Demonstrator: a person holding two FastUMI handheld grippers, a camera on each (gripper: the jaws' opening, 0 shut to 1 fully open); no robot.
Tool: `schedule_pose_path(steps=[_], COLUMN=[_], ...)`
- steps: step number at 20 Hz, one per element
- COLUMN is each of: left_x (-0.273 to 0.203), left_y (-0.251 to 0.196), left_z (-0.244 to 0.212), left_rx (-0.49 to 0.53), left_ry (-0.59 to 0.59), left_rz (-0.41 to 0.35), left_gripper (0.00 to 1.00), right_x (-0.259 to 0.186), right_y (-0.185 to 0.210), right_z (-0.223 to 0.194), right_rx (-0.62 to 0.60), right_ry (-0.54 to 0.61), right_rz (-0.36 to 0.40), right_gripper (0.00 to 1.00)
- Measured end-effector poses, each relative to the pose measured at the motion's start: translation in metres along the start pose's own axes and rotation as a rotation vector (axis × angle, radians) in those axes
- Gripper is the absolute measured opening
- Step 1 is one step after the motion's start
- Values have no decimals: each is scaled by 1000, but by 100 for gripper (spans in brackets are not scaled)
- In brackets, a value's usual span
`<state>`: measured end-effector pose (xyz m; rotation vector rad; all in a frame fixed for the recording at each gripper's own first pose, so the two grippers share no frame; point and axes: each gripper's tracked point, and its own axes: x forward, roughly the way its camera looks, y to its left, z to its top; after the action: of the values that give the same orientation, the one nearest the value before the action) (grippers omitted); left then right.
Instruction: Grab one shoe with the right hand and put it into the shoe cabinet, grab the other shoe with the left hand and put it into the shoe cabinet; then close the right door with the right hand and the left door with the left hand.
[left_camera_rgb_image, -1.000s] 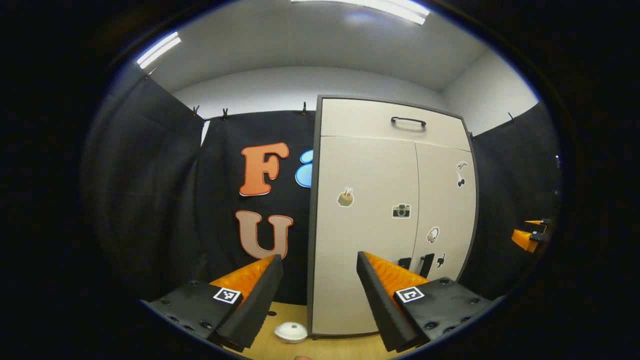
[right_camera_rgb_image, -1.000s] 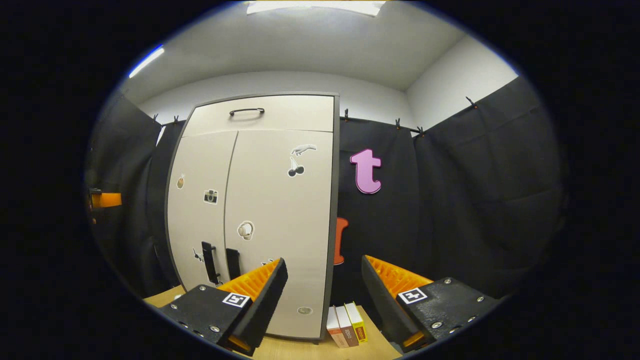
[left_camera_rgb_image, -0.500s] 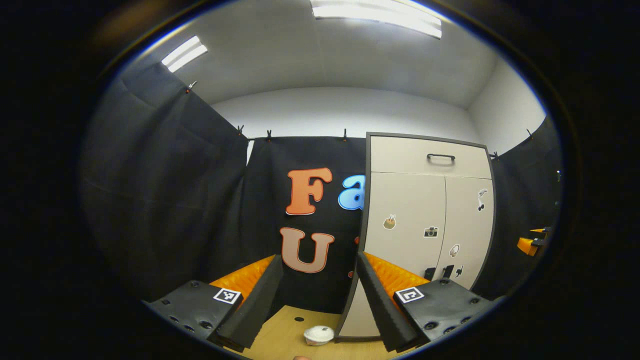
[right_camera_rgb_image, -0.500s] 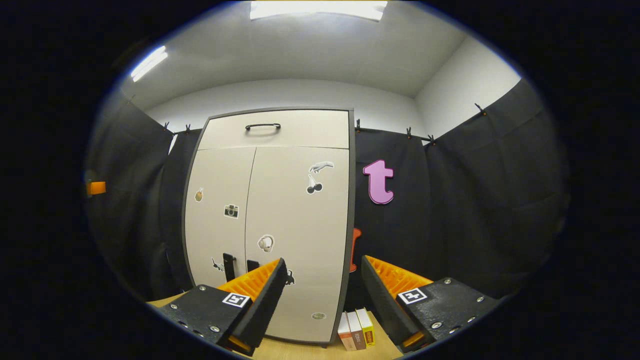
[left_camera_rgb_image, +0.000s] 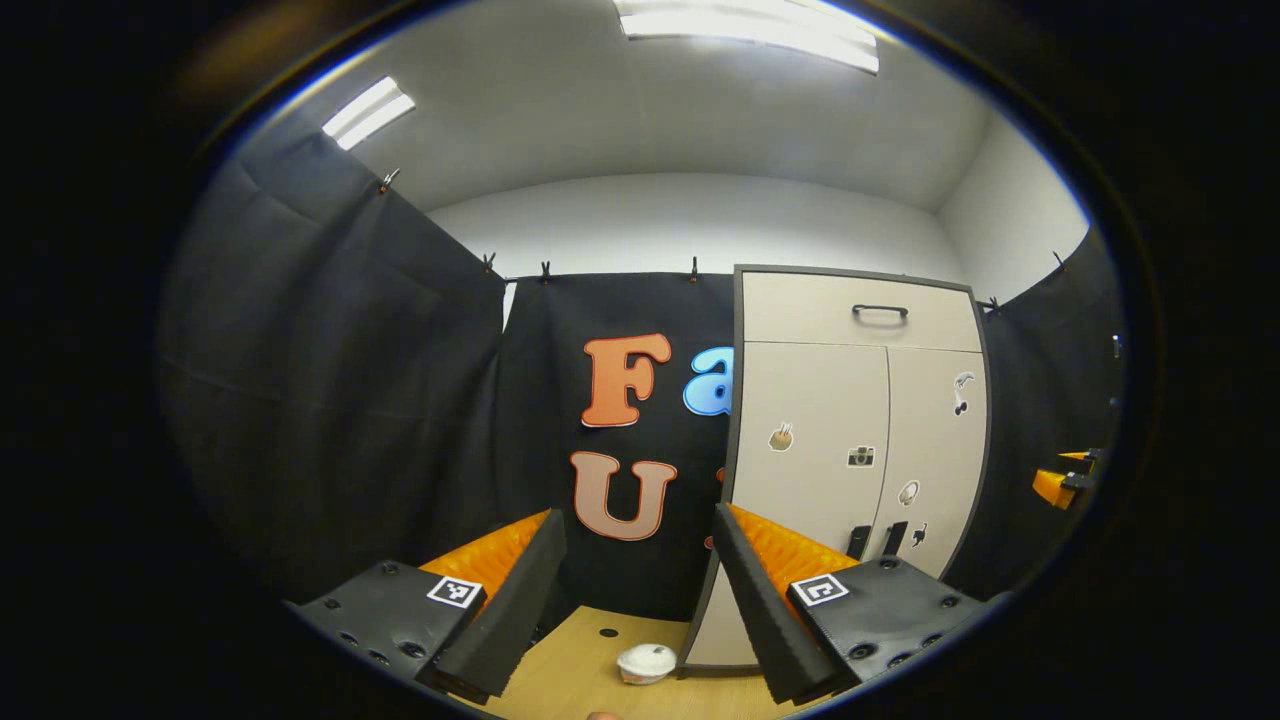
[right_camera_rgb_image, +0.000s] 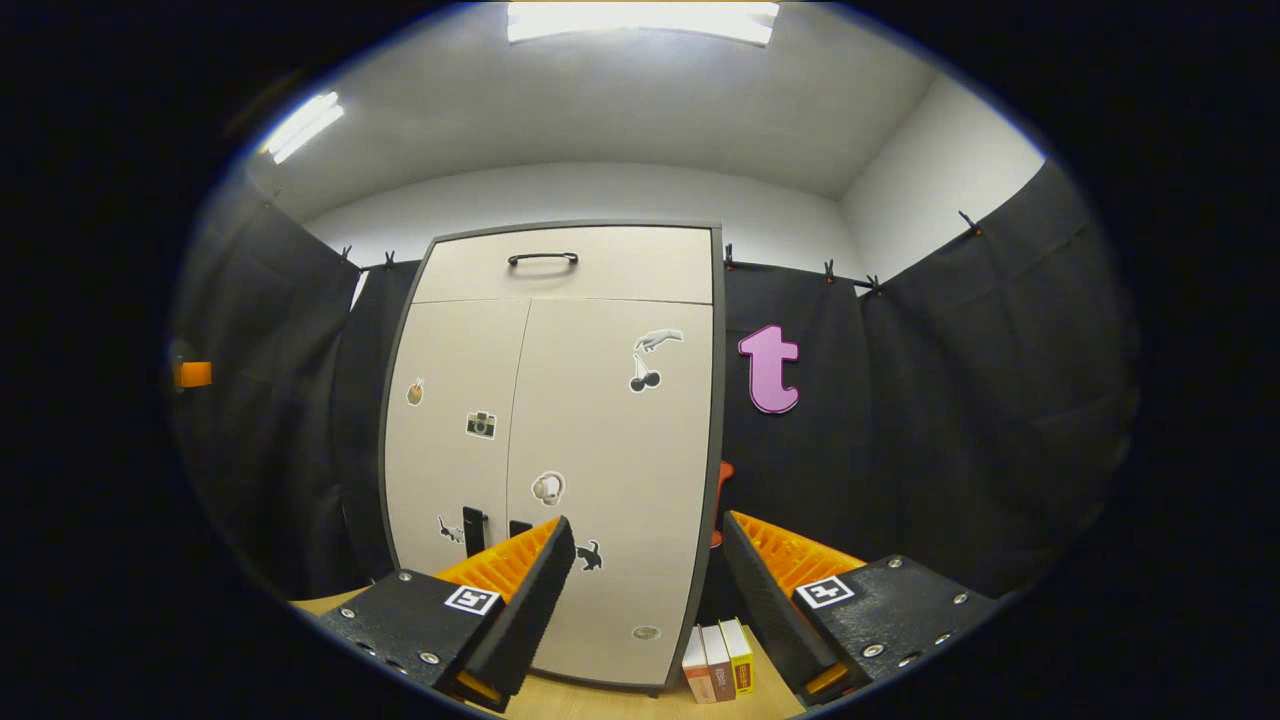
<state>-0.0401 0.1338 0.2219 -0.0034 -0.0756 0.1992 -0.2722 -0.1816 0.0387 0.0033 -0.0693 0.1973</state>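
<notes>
The shoe cabinet (right_camera_rgb_image: 560, 440), both doors shut, is seen ahead of the spread, empty left gripper (left_camera_rgb_image: 635, 600) and right gripper (right_camera_rgb_image: 645, 600).

A small round white lidded container (left_camera_rgb_image: 646, 662) lies on the light wooden tabletop (left_camera_rgb_image: 580, 670), low and just ahead between the left gripper's fingers. A small dark hole (left_camera_rgb_image: 608, 633) marks the wood a little beyond it. Ahead of the right gripper, low between its fingers, three slim boxes (right_camera_rgb_image: 718, 661) stand upright side by side: a brown one, a white one and a yellow one. Bright ceiling light panels (right_camera_rgb_image: 640, 20) glow high overhead.
</notes>
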Motion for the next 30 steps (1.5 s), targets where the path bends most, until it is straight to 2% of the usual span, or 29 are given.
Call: schedule_pose_path(steps=[1,13,17,24,26,30], left_x=[-1,3,12,35,43,62], left_y=[-2,-26,-46,-77,-81,-75], left_z=[0,-8,-9,-18,-23,-26], left_rx=[-1,-4,6,-29,-41,-65], left_ry=[0,16,9,24,30,38], left_rz=[-2,-64,-89,-177,-201,-226], left_gripper=[99,96,99,96,94,96], right_x=[-1,-16,-23,-39,-41,-43], right_y=[-1,-18,-33,-53,-52,-40], right_z=[0,-6,-14,-24,-26,-26], right_rx=[-1,5,15,17,11,26], right_ry=[0,17,37,57,58,65], right_rz=[2,3,-24,-100,-121,-152], right_gripper=[92,92,92,92,92,92])
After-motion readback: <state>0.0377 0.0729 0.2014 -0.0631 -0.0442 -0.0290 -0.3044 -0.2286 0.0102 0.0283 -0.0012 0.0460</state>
